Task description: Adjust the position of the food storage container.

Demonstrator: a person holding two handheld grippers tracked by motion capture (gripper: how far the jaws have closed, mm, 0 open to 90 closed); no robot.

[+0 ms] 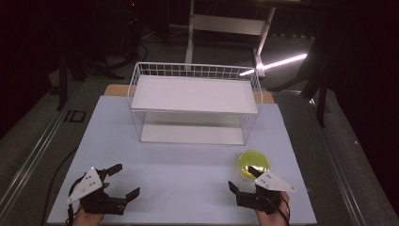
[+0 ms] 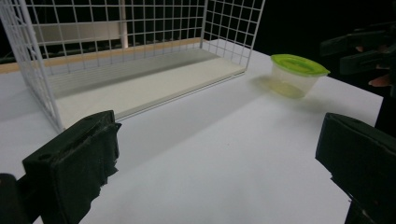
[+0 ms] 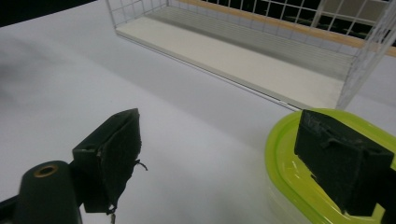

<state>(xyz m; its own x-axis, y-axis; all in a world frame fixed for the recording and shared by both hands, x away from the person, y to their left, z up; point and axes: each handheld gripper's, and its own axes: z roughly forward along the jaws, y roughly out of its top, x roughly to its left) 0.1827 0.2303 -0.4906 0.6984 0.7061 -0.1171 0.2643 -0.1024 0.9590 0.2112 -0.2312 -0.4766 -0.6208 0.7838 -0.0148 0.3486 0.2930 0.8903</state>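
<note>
Resting near the table's [image 1: 188,183] front edge, the left gripper [image 1: 123,180] has its jaws spread wide with only bare white surface between them. At the front right, the right gripper [image 1: 244,178] is likewise released, grasping nothing; one jaw hangs over the green lid of a small clear plastic container [image 1: 254,163], the other off to its side. That container stands just in front of the right corner of a white two-tier wire shelf basket [image 1: 195,101]
</note>
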